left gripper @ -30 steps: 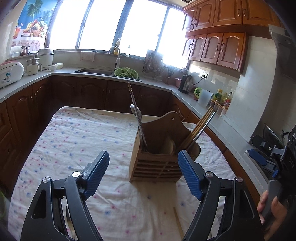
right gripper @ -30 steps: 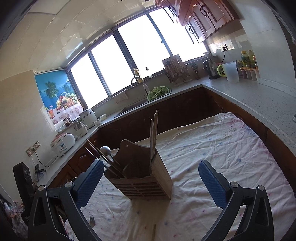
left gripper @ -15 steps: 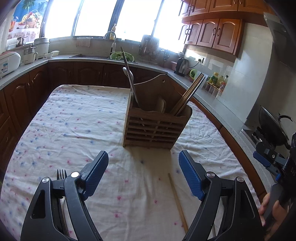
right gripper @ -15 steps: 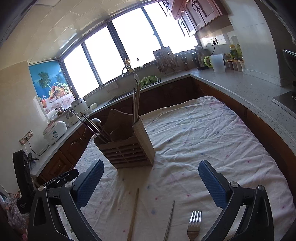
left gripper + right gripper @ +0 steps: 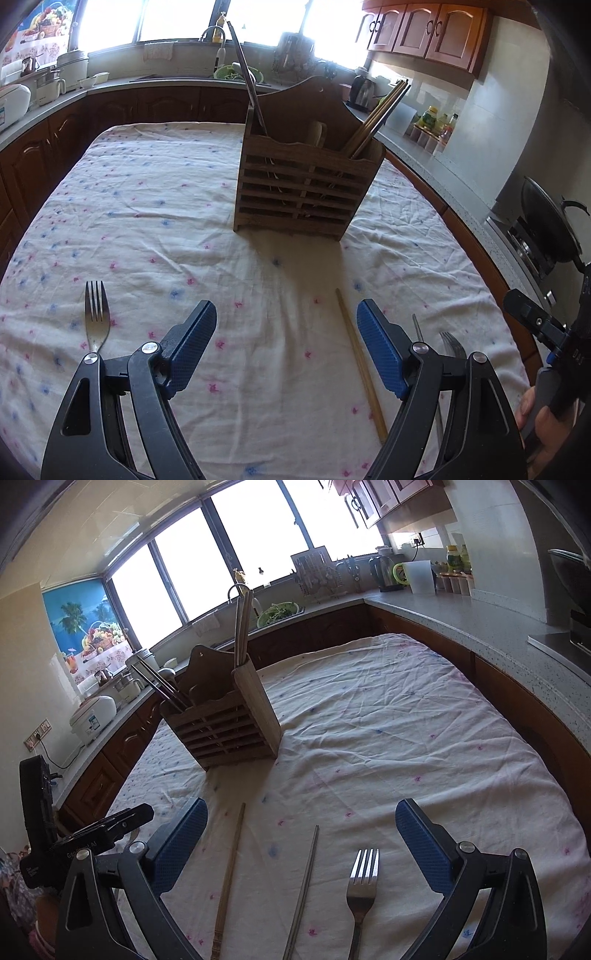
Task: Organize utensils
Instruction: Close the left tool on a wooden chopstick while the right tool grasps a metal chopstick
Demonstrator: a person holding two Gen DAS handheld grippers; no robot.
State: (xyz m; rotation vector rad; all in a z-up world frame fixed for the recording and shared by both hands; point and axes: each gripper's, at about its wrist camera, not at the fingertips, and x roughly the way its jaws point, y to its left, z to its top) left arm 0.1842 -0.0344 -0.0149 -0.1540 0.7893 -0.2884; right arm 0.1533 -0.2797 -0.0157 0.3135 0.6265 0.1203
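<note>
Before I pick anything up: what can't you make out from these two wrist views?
- Holder contents: slats hide the lower ends, both views.
- Left fork: handle hidden behind left gripper.
- Right fork, metal chopstick, wooden chopstick: near ends cut off by frame bottom, right view.
- Right gripper: open, empty.

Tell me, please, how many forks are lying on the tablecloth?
2. One fork lies to the left of the left hand-held gripper; the other fork lies between the right hand-held gripper's fingers. The wooden holder may hide more.
</note>
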